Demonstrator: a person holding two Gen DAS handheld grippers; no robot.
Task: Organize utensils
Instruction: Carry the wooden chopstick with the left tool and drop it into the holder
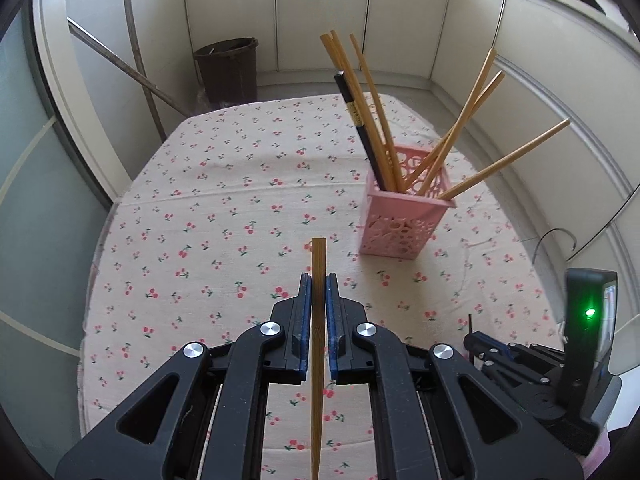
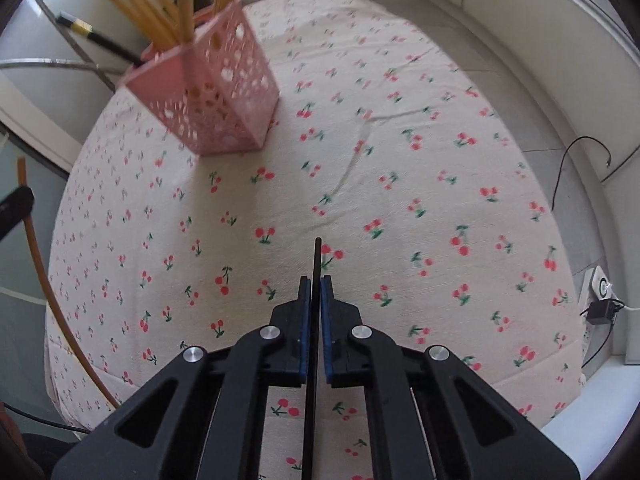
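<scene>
A pink perforated holder [image 1: 404, 216] stands on the cherry-print tablecloth [image 1: 224, 216], holding several wooden chopsticks [image 1: 460, 132] and one black chopstick [image 1: 360, 128]. My left gripper [image 1: 319, 280] is shut on a wooden chopstick [image 1: 318, 340], above the cloth, near and left of the holder. My right gripper [image 2: 316, 282] is shut on a black chopstick [image 2: 314, 360] above the cloth; the holder [image 2: 216, 96] is far left of it. The right gripper also shows at the lower right of the left wrist view [image 1: 500, 356].
A dark bucket [image 1: 228, 70] stands on the floor beyond the table, with leaning poles [image 1: 140, 52] at the left. White cabinet panels [image 1: 500, 92] curve round the right. A cable and charger [image 2: 600, 312] lie on the floor at the right.
</scene>
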